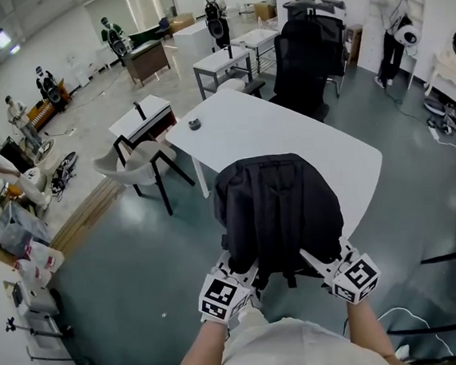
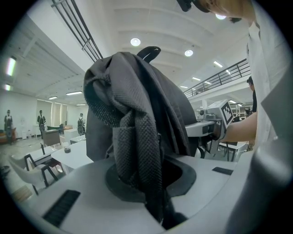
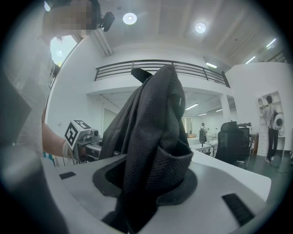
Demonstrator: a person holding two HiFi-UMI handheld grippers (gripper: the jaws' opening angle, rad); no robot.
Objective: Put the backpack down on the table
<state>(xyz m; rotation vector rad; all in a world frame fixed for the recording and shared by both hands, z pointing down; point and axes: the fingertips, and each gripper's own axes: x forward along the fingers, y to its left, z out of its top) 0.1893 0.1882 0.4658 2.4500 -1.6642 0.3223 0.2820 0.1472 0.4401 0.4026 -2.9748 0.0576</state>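
Observation:
A black backpack (image 1: pixel 279 209) is held upright over the near corner of the white table (image 1: pixel 255 131); I cannot tell whether its bottom rests on the top. My left gripper (image 1: pixel 244 266) is at its lower left side, shut on a fold of the backpack's woven strap fabric (image 2: pixel 137 151). At its lower right side my right gripper (image 1: pixel 312 259) is shut on a thicker bunch of the same black fabric (image 3: pixel 155 137). Each gripper view shows the other gripper beyond the bag: the right gripper (image 2: pixel 215 125) and the left gripper (image 3: pixel 84 139).
A small dark object (image 1: pixel 194 124) sits near the table's far left corner. A black office chair (image 1: pixel 301 66) stands behind the table and a white chair (image 1: pixel 138 166) to its left. Further desks and several people fill the back of the room.

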